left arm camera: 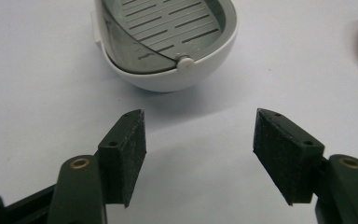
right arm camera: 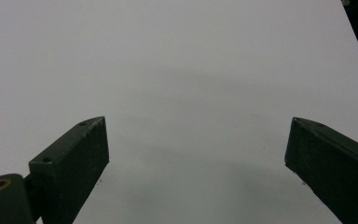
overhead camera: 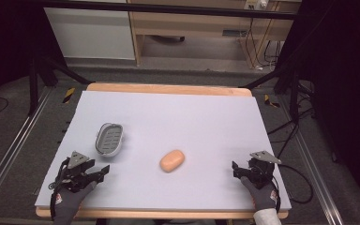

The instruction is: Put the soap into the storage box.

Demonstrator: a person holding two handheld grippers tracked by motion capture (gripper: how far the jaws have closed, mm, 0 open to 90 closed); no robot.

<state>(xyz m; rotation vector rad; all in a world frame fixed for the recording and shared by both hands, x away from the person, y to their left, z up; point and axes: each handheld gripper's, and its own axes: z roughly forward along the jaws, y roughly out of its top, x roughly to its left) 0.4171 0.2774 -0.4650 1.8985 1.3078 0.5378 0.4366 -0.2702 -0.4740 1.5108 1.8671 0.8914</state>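
left gripper: near the front left corner of the table, held in a gloved hand. its jaws are wide apart and hold nothing. in the left gripper view they point at the soap dish.
right gripper: near the front right corner, also in a gloved hand. its jaws are wide apart and hold nothing. in the right gripper view there is just bare table between them.
soap: a peach, rounded bar lying flat on the table, between the two grippers and a bit farther back. nothing touches it.
soap dish: white with a grey slotted tray inside. it sits just past the left gripper, left of the soap and apart from it.
table: a pale sheet covers it, with a wood edge showing at the far side.
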